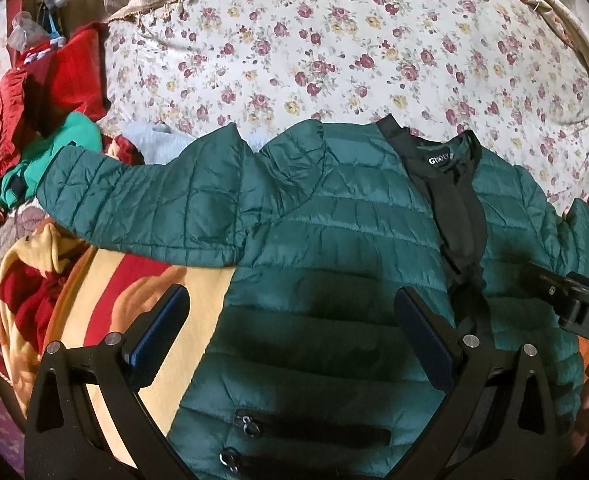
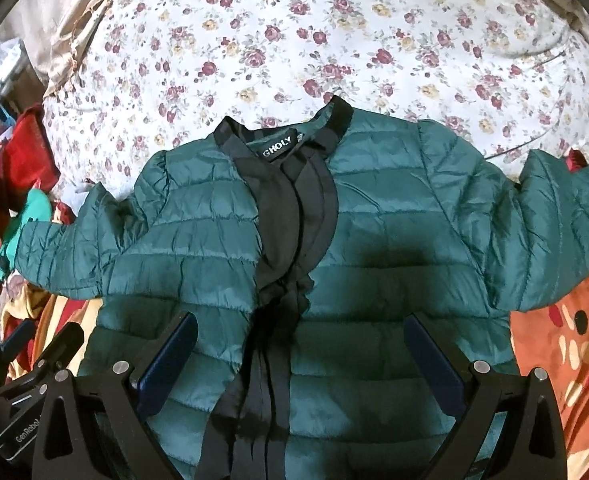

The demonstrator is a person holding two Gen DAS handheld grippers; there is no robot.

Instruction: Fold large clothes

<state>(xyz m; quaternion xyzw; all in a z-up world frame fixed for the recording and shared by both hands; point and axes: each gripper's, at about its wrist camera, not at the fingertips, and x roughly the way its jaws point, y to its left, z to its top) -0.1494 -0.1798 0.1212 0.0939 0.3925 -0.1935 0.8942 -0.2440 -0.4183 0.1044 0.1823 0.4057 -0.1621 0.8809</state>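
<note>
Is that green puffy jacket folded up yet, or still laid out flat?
Still spread flat. The green jacket lies front up, both sleeves stretched out sideways, nothing folded over.

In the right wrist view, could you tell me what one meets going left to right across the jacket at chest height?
Left sleeve → left chest panel → black front placket → right chest panel → right sleeve.

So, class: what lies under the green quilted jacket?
The green quilted jacket lies across a floral sheet and an orange patterned blanket. What is beneath its middle is covered.
</note>
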